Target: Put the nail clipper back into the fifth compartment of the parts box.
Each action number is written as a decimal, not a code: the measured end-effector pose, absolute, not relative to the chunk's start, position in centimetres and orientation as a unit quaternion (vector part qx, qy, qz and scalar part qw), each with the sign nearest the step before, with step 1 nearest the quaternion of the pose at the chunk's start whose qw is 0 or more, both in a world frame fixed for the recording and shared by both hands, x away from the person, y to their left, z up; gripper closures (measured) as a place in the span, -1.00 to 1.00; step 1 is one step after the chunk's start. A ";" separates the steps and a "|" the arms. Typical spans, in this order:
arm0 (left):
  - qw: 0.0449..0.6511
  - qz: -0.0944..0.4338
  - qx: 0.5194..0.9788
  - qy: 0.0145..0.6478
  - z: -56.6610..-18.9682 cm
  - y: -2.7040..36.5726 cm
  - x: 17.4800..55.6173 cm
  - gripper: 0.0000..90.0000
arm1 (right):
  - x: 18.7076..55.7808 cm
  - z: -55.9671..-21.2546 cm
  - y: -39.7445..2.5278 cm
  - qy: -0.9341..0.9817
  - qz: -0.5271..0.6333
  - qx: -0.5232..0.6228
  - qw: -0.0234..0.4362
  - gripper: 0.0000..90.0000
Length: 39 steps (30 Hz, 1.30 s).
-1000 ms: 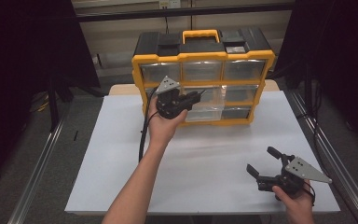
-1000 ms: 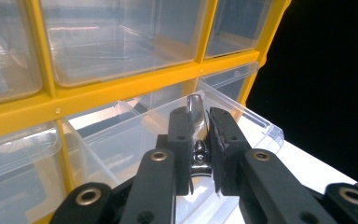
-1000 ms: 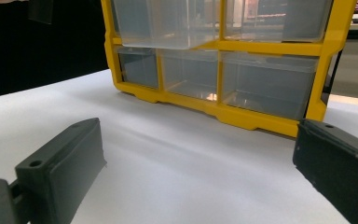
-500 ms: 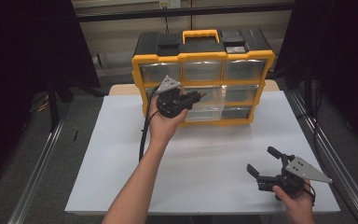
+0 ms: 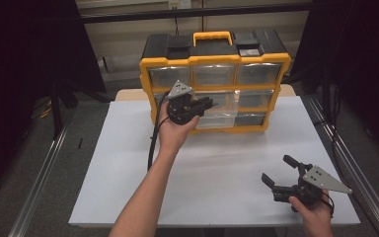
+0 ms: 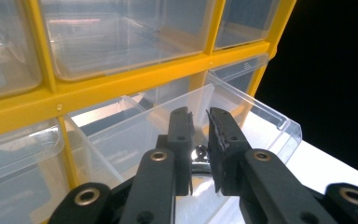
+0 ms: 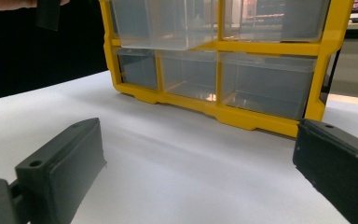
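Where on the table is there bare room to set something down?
The white table is bare between the organizer and the right gripper, and left of the forearm. It is crowded where the left gripper hangs over the pulled-out drawer.

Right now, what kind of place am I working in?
Probably a lab or recording bench rather than a home: a plain white table bare except for a yellow organizer of clear drawers, dark curtains on both sides, and metal rails along the table. The left gripper holds a small shiny metal part over an open drawer.

White table top point(image 5: 128, 163), grey floor point(image 5: 39, 148), metal rail point(image 5: 34, 192) alongside, dark surroundings
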<state>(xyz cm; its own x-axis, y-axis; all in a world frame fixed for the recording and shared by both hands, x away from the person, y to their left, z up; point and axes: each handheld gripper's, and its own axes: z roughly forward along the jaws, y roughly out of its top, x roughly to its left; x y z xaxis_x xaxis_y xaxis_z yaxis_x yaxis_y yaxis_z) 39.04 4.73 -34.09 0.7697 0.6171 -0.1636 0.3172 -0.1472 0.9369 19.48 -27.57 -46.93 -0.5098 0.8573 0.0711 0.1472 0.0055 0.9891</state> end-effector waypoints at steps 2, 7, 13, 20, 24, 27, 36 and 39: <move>0.575 0.125 0.746 0.312 -34.2 4.7 39.1 0.80 | 19.5 -46.9 -27.6 0.641 0.586 0.391 0.304 -0.96; 0.577 0.125 0.744 0.313 -34.0 4.7 39.2 0.69 | 19.4 -46.9 -27.6 0.641 0.586 0.392 0.303 -0.96; 0.595 0.116 0.737 0.298 -33.8 5.2 38.9 0.48 | 19.5 -46.9 -27.6 0.640 0.587 0.392 0.304 -0.96; 0.603 0.099 0.738 0.287 -33.3 5.7 38.4 0.27 | 19.5 -46.9 -27.5 0.642 0.586 0.391 0.304 -0.96; 0.605 0.107 0.735 0.286 -33.1 6.0 38.1 0.12 | 19.6 -46.9 -27.4 0.643 0.585 0.391 0.303 -0.96; 0.613 0.106 0.730 0.284 -33.0 6.4 37.8 0.00 | 19.5 -46.9 -27.4 0.644 0.584 0.389 0.303 -0.96; 0.616 0.106 0.729 0.279 -33.6 7.7 36.8 -0.26 | 19.6 -46.9 -27.4 0.641 0.585 0.393 0.304 -0.96; 0.621 0.104 0.726 0.276 -34.0 8.3 36.4 -0.35 | 19.6 -46.8 -27.4 0.640 0.586 0.392 0.306 -0.96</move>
